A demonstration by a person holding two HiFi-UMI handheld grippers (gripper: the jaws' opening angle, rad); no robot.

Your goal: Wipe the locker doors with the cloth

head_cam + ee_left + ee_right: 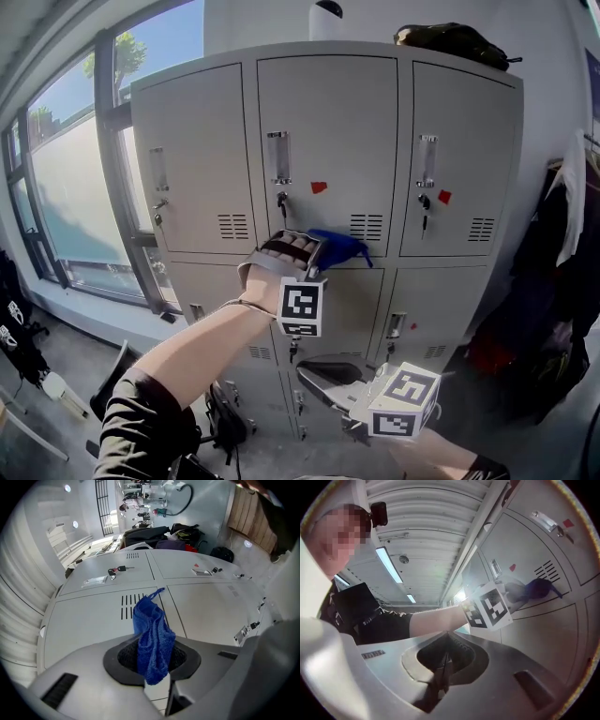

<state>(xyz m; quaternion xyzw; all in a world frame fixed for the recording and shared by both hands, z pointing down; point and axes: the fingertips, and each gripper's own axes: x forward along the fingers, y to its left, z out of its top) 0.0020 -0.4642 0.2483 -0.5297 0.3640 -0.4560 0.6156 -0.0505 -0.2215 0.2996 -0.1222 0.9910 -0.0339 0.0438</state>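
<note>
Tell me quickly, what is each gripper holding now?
The left gripper is shut on the blue cloth.
The right gripper is shut and empty.

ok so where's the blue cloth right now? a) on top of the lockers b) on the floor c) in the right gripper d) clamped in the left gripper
d: the blue terry cloth is pinched in the left gripper, by the grey metal locker door; the right gripper is shut, empty.

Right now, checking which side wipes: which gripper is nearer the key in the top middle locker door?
Left. The left gripper, shut on the blue cloth, is just below the key; the right gripper, shut and empty, hangs lower by the lower lockers.
</note>
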